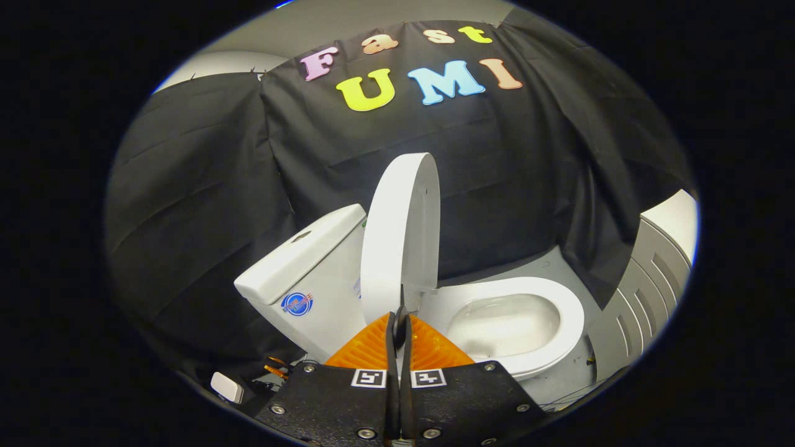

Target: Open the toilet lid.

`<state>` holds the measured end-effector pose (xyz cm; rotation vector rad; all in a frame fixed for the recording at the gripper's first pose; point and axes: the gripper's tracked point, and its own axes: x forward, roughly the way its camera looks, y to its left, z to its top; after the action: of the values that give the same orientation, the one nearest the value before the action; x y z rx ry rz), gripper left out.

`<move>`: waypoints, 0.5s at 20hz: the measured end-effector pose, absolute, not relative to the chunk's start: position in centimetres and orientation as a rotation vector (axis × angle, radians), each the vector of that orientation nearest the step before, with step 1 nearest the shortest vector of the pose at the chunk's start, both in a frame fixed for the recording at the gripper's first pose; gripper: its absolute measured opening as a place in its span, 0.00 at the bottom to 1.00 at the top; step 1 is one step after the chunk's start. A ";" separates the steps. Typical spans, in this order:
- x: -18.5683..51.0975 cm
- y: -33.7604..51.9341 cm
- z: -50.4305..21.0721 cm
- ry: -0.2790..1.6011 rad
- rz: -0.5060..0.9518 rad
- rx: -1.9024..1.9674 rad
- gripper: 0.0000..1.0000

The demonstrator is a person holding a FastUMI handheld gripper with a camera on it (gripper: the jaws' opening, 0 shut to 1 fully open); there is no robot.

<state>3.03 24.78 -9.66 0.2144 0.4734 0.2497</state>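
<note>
A white toilet stands against the black cloth wall. Its lid [397, 236] is raised, standing nearly upright and seen edge-on, just ahead of my fingers. The seat ring [562, 329] lies flat over the open bowl [504, 326], to the right of the lid. Left of the lid, behind it, is the white cistern [310, 273]. My gripper [400, 310] sits low in front of the lid's lower edge, its two fingers pressed together with nothing between them. The fingertips are close to the lid's base; I cannot tell whether they touch it.
A grey slatted panel [646, 292] stands to the right of the toilet. On the floor left of my gripper lie a small white block [227, 387] and some orange bits [276, 367]. Black cloth [205, 205] hangs behind and to both sides.
</note>
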 end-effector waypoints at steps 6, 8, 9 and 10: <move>3.1 28.6 -9.2 0.448 0.300 0.171 0.01; 3.2 30.3 -9.1 0.441 0.330 0.160 0.01; 3.3 31.2 -9.1 0.438 0.345 0.146 0.00; 3.4 31.9 -9.1 0.438 0.356 0.133 0.00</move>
<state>3.42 31.88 -9.13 0.1328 0.4380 0.3557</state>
